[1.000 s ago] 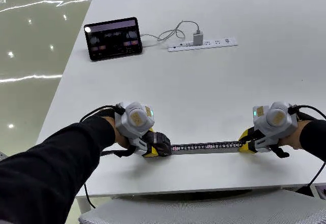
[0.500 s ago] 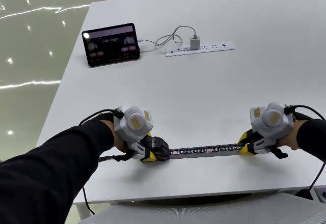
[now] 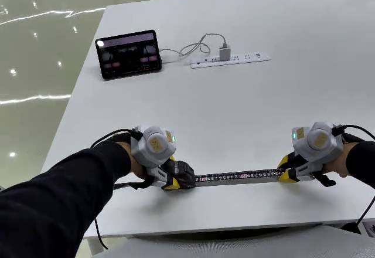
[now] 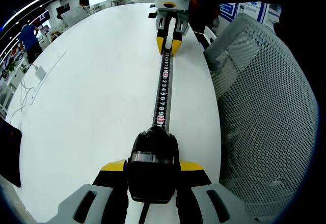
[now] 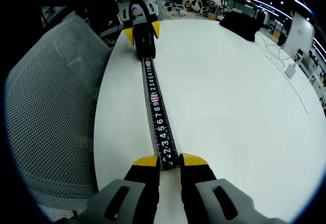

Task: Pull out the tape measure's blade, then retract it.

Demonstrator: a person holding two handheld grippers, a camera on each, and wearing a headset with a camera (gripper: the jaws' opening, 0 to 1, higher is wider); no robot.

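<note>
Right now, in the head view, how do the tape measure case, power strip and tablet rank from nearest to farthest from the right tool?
1. Tape measure case, left of the right tool, along the blade.
2. Power strip, across the table, slightly left.
3. Tablet, far left, beyond it.

The surface point(image 3: 246, 111) looked smooth, matt white, while the floor point(image 3: 35, 53) was glossy and mirrored the lamps. The tape measure's case point(image 4: 153, 165) was shiny black plastic, its blade point(image 5: 155, 107) dark with a slight sheen. The chair point(image 4: 265, 96) was grey mesh.
</note>
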